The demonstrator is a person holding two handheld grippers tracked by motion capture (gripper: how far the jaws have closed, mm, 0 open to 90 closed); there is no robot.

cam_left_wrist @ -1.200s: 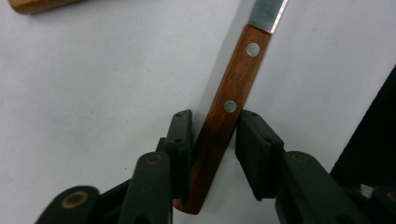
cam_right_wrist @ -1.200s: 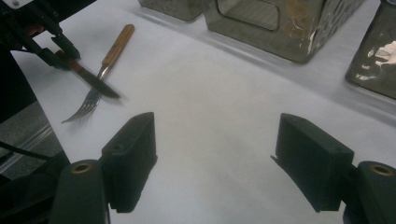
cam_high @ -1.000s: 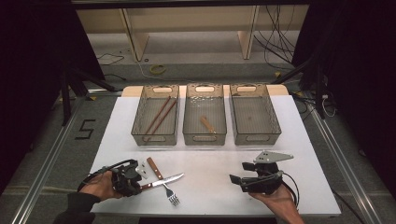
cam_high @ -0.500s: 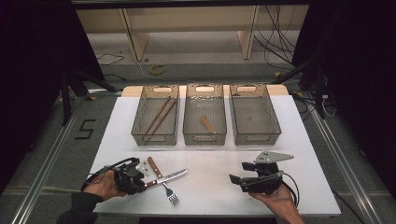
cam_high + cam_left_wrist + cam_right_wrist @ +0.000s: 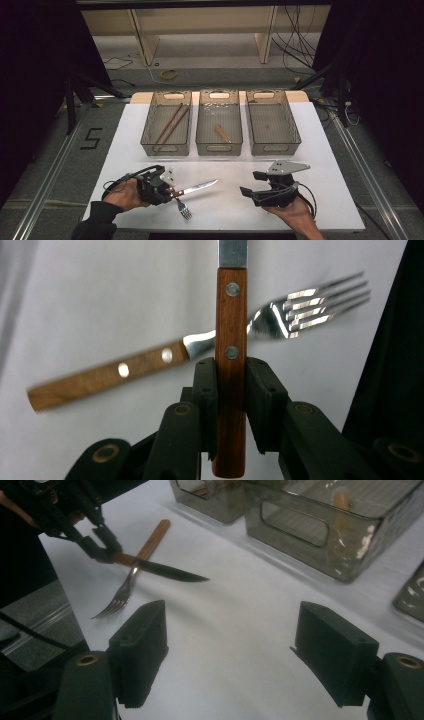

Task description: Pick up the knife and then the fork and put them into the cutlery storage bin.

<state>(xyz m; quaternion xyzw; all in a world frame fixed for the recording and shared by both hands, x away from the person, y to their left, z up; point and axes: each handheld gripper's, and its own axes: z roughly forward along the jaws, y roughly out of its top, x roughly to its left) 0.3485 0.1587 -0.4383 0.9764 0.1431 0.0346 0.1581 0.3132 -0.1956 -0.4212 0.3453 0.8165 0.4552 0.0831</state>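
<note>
- In the lower left of the high view, the left gripper (image 5: 169,189) is pinching a knife (image 5: 197,188) by its wooden handle, with the steel blade pointing toward the middle of the frame
- In the left gripper view, the jaws are pressing on both sides of the handle low down, near its butt end, and the knife is standing straight up the middle of the frame
- A fork (image 5: 200,357) with a matching wooden handle is lying on the table behind the knife, crossing it; in the high view its tines are sitting just below the left gripper
- My reading: the knife is being picked up for sorting into one of the bins, so it is worth keeping the grip firm, lifting well clear of the fork, and carrying the blade level, since a hold this near the butt could let the blade droop
- In the lower right of the high view, the right gripper (image 5: 261,192) is resting in the person's hand with its jaws spread wide and nothing between them
- The surface is a white table (image 5: 330,165), with three clear bins side by side along its far edge
- The left bin (image 5: 166,146) is holding chopsticks (image 5: 170,122), the middle bin (image 5: 218,145) one small wooden piece, and the right bin (image 5: 272,145) is looking bare
- Beyond the table, the room is dark, with a pale floor, wooden legs and loose cables at the top of the frame
</note>
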